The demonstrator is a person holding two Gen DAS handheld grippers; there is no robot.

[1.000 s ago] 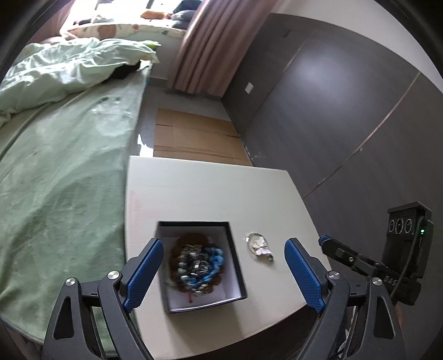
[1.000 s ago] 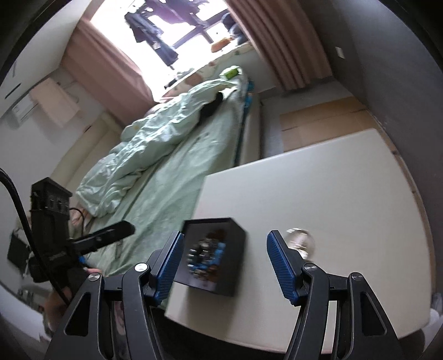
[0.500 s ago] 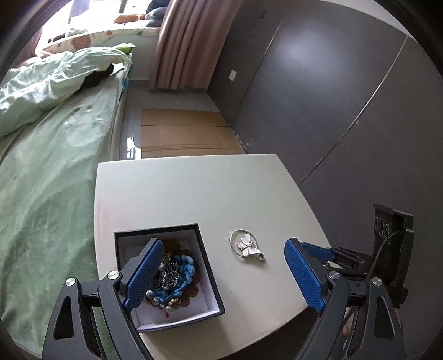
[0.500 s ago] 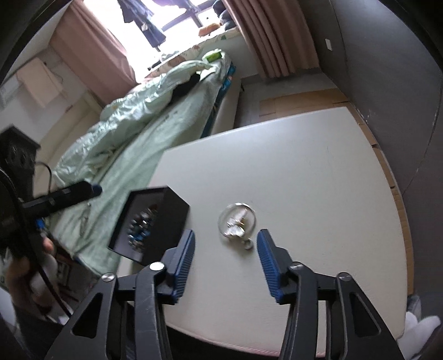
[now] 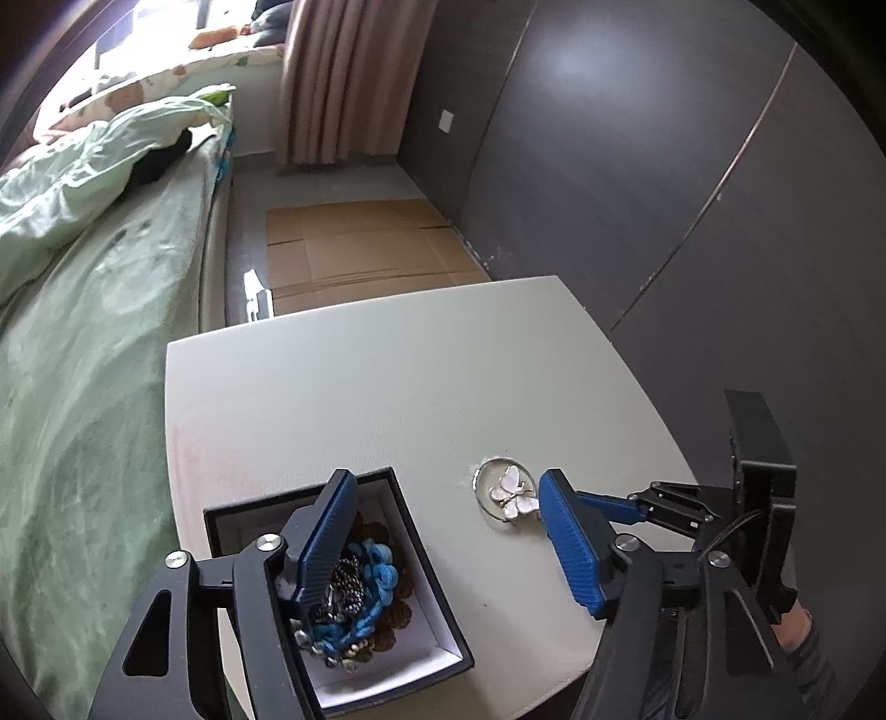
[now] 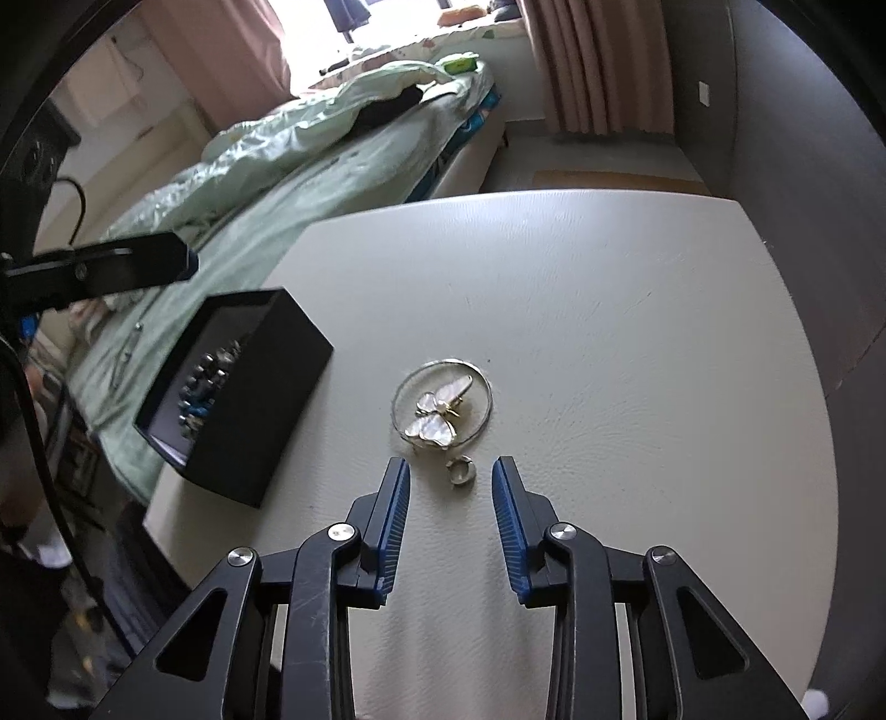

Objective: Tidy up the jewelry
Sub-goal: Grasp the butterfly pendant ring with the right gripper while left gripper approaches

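Most pieces already lie heaped in the box [image 6: 238, 382] on the counter [image 6: 637, 343], but a bangle [image 6: 443, 401], butterfly brooch [image 6: 440, 412] and ring [image 6: 461, 472] remain outside, the ring just ahead between the half-open, empty right claw [image 6: 451, 471], the left claw [image 5: 443, 504] wide and empty over the box.

White table [image 5: 387, 387] occupying frame centre. Bed [image 5: 83, 387] with green sheet running along 9 o'clock side, rumpled pale-green duvet [image 5: 66, 183] lying toward 10 o'clock. Flattened cardboard [image 5: 360, 249] lying on grey floor [image 5: 243, 221] at 12 o'clock beyond table. Pink curtain [image 5: 343, 77] hanging at 12 o'clock; daylight glaring through window [image 6: 310, 33] at 11. Dark grey panelled wall [image 5: 637, 166] filling 1 to 3 o'clock.
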